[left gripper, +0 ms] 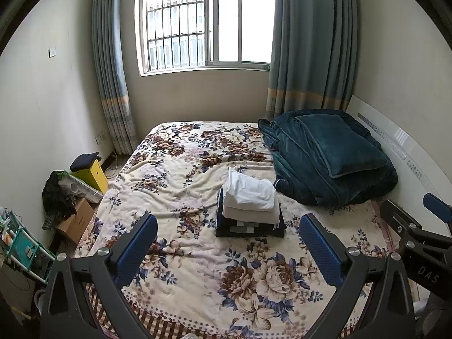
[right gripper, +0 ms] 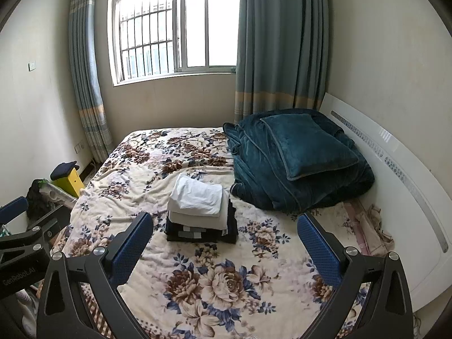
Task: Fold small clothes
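A stack of folded clothes [left gripper: 250, 209] lies in the middle of the flowered bed [left gripper: 180, 169]: a white piece on top, a cream one under it, dark striped ones at the bottom. It also shows in the right wrist view [right gripper: 200, 209]. My left gripper [left gripper: 228, 247] is open and empty, held above the bed in front of the stack. My right gripper [right gripper: 225, 244] is open and empty too, also short of the stack. The right gripper's body shows at the right edge of the left view [left gripper: 418, 243].
A folded teal blanket with a pillow [left gripper: 330, 155] lies at the bed's far right, by the white headboard [right gripper: 395, 169]. Boxes, a yellow stool [left gripper: 91, 173] and clutter stand on the floor left of the bed. A window and curtains are behind.
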The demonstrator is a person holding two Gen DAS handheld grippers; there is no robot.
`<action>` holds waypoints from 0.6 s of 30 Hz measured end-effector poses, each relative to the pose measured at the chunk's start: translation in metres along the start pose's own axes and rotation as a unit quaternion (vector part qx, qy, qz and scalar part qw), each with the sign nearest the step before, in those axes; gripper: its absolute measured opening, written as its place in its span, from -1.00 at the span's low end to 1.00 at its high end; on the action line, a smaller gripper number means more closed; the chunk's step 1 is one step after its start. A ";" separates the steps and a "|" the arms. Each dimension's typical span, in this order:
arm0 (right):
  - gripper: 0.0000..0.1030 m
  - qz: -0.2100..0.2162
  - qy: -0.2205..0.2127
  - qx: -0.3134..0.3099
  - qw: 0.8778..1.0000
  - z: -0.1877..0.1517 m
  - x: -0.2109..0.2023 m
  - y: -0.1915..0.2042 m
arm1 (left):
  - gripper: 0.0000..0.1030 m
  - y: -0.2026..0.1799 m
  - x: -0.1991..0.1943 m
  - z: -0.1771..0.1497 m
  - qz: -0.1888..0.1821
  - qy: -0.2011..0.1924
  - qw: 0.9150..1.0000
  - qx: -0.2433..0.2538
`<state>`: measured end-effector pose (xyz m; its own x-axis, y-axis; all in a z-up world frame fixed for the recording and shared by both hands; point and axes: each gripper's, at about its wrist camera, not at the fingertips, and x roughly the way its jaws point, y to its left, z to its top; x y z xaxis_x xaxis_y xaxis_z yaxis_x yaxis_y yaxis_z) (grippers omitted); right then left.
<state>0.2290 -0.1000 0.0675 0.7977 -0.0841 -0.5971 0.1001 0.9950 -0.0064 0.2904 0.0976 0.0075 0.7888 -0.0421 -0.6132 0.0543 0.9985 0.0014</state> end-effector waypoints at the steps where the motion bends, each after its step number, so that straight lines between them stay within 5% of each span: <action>1: 1.00 -0.001 -0.001 -0.001 1.000 -0.001 -0.001 0.000 | 1.00 0.000 0.000 0.000 0.001 0.000 1.000 0.000; 18: 1.00 -0.002 0.000 0.001 1.000 -0.004 0.001 0.002 | 1.00 0.003 0.000 -0.001 0.007 0.003 1.000 -0.003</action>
<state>0.2271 -0.0981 0.0638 0.7972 -0.0884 -0.5972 0.1053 0.9944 -0.0066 0.2899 0.1006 0.0066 0.7856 -0.0286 -0.6181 0.0405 0.9992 0.0052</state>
